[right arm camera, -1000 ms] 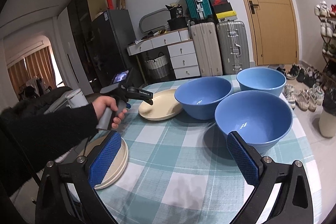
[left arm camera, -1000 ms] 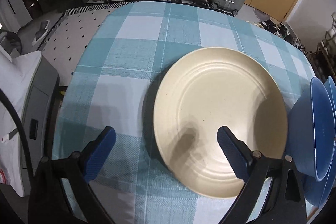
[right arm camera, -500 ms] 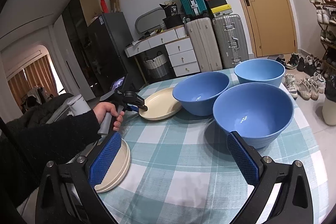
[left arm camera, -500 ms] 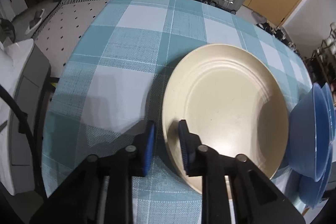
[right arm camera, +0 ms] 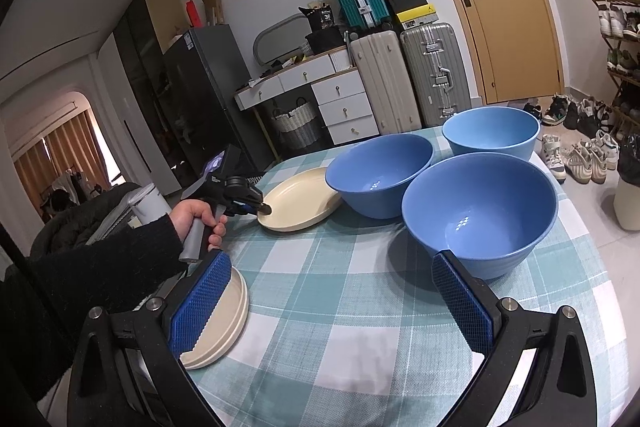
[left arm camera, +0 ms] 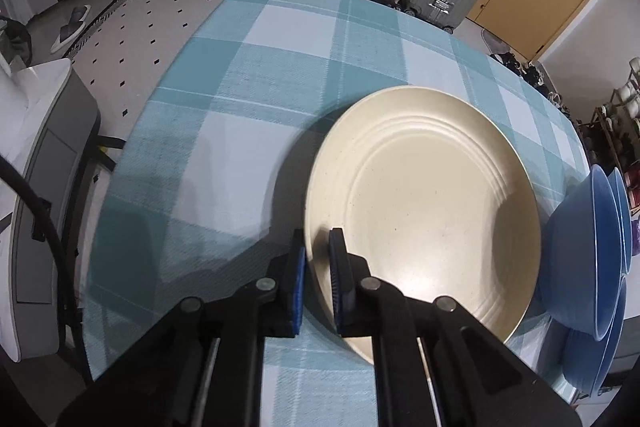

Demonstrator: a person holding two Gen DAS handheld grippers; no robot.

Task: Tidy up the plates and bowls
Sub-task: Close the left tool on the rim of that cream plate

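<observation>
A cream plate (left arm camera: 432,211) lies on the checked tablecloth (left arm camera: 256,75). My left gripper (left arm camera: 318,251) is shut on its near rim, one pad outside and one inside. From the right wrist view the same plate (right arm camera: 298,201) sits beside three blue bowls (right arm camera: 380,179) (right arm camera: 480,215) (right arm camera: 492,131), with the left gripper (right arm camera: 262,209) clamped on its left edge. My right gripper (right arm camera: 328,291) hangs open above the near table, holding nothing. A stack of cream plates (right arm camera: 224,323) lies at the near left, partly behind the right gripper's left finger.
Blue bowls (left arm camera: 588,251) crowd the plate's right side in the left wrist view. The table's rounded edge (left arm camera: 120,163) drops off to the left, with a grey chair (left arm camera: 44,163) beyond. Suitcases (right arm camera: 404,75), drawers and a shoe rack stand behind the table.
My left gripper went from wide open over the plate to shut on its near rim, shifting slightly towards that edge. The right gripper stayed open and still.
</observation>
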